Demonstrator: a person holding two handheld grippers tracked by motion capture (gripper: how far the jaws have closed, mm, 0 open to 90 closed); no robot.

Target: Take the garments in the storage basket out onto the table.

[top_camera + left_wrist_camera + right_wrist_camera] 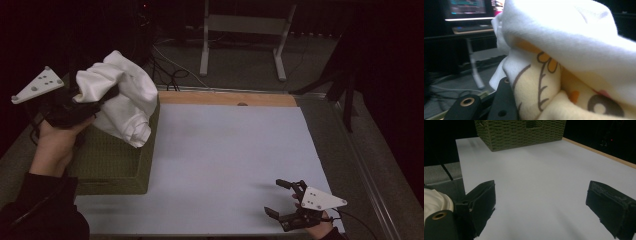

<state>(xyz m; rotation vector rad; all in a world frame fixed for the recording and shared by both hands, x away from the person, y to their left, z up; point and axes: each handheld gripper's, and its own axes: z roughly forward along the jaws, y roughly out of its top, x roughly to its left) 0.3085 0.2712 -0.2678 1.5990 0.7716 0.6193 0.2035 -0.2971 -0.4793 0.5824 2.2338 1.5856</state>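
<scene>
A white cloth (pixel 124 95) hangs bunched in the air above the green woven basket (pixel 117 165) at the table's left. My left gripper (pixel 82 102) is shut on the cloth's upper part. In the left gripper view the cloth (pixel 564 57) is close up, white outside with a cream printed side in brown and orange. My right gripper (pixel 280 199) rests low near the table's front right corner, open, with nothing between its fingers (pixel 481 205). From the right gripper view the basket (pixel 521 132) stands far across the white mat (pixel 541 177).
The white mat (pixel 230 160) covers the table, with a wooden strip (pixel 225 98) along its far edge. A white metal frame (pixel 245 30) and cables stand on the floor beyond. A lit screen (pixel 467 7) is in the background of the left gripper view.
</scene>
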